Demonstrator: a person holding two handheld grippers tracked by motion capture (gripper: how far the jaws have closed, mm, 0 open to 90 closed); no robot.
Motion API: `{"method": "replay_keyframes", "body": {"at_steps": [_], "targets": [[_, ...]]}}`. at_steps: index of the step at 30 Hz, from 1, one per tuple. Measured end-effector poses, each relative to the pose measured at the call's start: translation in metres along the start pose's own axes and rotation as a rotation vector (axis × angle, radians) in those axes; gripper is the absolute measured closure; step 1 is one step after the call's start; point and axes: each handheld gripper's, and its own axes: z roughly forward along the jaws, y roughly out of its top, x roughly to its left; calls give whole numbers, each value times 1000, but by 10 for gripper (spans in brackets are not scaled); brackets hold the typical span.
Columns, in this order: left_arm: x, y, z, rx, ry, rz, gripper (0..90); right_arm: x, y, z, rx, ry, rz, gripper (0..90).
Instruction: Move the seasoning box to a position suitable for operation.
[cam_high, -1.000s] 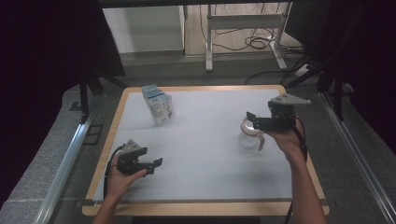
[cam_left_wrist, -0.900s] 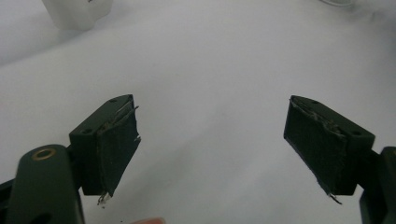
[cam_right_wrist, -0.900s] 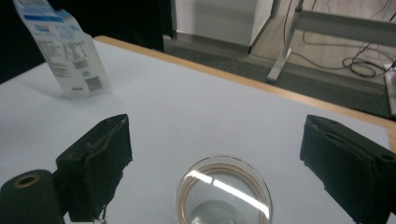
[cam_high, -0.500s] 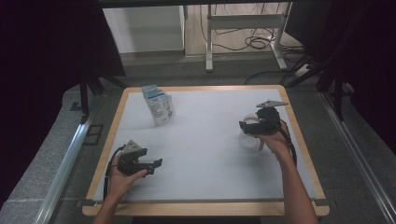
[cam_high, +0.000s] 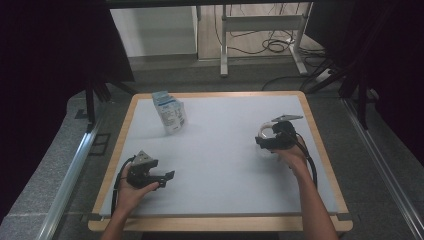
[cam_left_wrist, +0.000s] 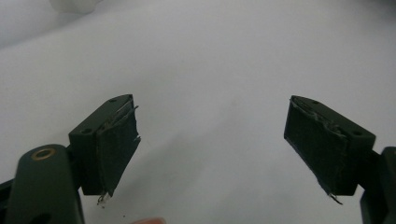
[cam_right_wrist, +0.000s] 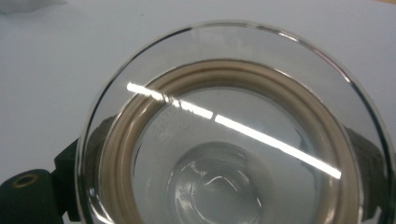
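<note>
One glass jar (cam_high: 266, 139) is standing on the right part of the white surface (cam_high: 225, 135), and the right gripper (cam_high: 276, 137) is sitting directly over it. In the right gripper view the jar (cam_right_wrist: 229, 135) is seen from above: its round clear rim with a tan ring inside is lying between the two black fingers (cam_right_wrist: 70, 163), one at each side of the glass and right against it, so the fingers are clamping on the jar. The person's right hand (cam_high: 292, 155) is gripping the tool from the near side, and a black cable is trailing back along the forearm.

One left gripper (cam_high: 162, 179) is resting low at the near left of the surface, held by the left hand (cam_high: 131, 192), well apart from the jar. In the left gripper view (cam_left_wrist: 212, 154) its two fingers (cam_left_wrist: 112, 144) are standing wide apart, with bare white surface between them.

One small packet (cam_high: 169, 112), pale with blue print, is standing at the far left of the surface, well apart from both grippers. The surface is bordered by a wooden frame (cam_high: 220, 223).

Counted: two grippers, two hands, one jar, one packet.
</note>
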Motion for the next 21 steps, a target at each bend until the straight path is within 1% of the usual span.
{"method": "replay_keyframes", "body": {"at_steps": [2,10,11,13,14,16,17,18,19,20,21], "targets": [[0,0,1,1,1,-1,178,1,0,-1,-4,-12,-23,105],[0,0,-2,-7,5,0,178,3,0,-2,-7,-26,-43,111],[1,0,-3,-8,4,-1,177,4,1,-4,-14,-34,-60,112],[1,0,-3,-9,5,-2,177,5,1,-5,-16,-29,-64,112],[2,0,-3,-11,5,-6,178,6,3,-12,-39,-14,-71,112],[3,-1,-3,-10,6,-10,177,8,5,-18,-52,-5,-84,112],[3,-1,-3,-10,6,-10,178,8,5,-18,-52,-5,-84,112],[4,-1,-3,-9,4,-20,177,11,4,-25,-51,19,-112,112],[4,-1,-3,-9,4,-20,177,11,4,-25,-51,19,-112,112],[5,-2,-3,-10,-2,-26,178,16,2,-31,-48,36,-135,112],[5,-2,-3,-10,-2,-26,178,16,2,-31,-48,36,-135,112]]}}
